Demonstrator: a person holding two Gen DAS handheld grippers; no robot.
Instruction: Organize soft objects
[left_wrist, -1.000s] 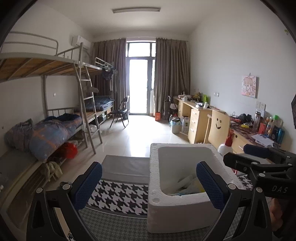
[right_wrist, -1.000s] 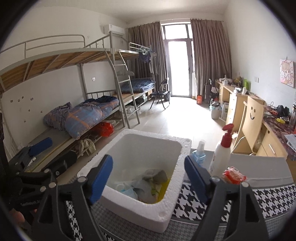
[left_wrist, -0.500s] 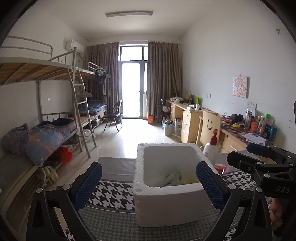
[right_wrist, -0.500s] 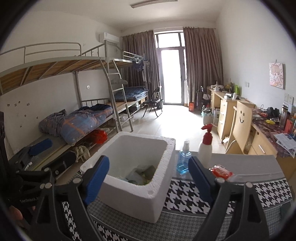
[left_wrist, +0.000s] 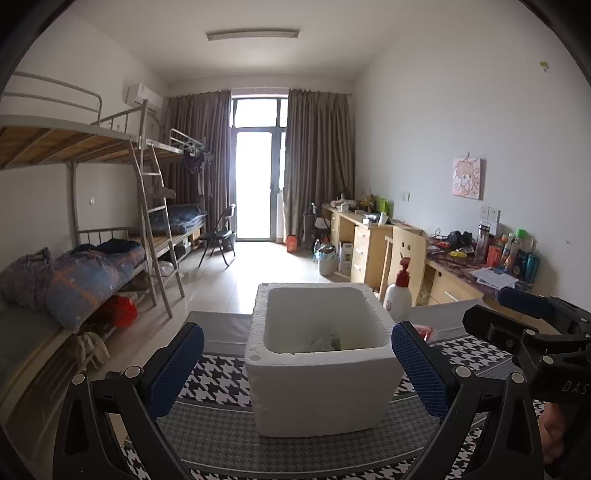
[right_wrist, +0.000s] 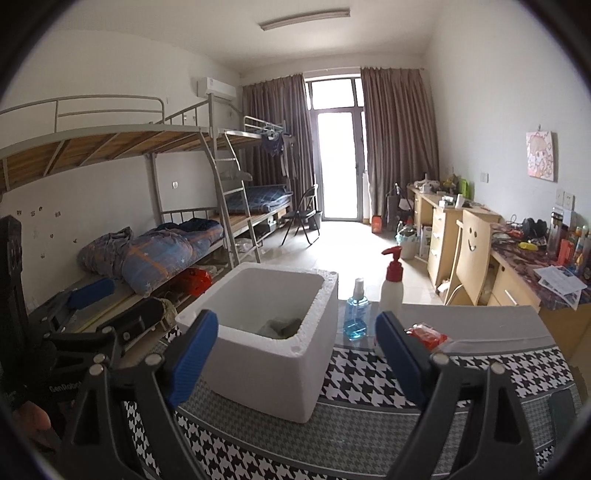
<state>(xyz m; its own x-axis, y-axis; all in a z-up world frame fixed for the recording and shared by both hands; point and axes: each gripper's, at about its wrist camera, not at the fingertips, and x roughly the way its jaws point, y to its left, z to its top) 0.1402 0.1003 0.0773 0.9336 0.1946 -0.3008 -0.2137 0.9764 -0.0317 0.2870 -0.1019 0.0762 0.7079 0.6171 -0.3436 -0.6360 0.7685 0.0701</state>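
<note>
White square styrofoam box (left_wrist: 317, 363) stood on the black-and-white houndstooth cloth (right_wrist: 369, 435) covering the table. Soft crumpled items (left_wrist: 325, 341) lay at its bottom, pale and greenish; too shadowed to tell what kind. Left gripper (left_wrist: 297, 365) with blue pads spread wide, nothing between them, box beyond. Right gripper (right_wrist: 295, 360) also released; its jaws had just been opening, nothing in them. Behind the box: small clear blue-liquid spray bottle (right_wrist: 357, 314), white red-topped pump bottle (right_wrist: 391, 286), red packet (right_wrist: 426, 334) beside them.
</note>
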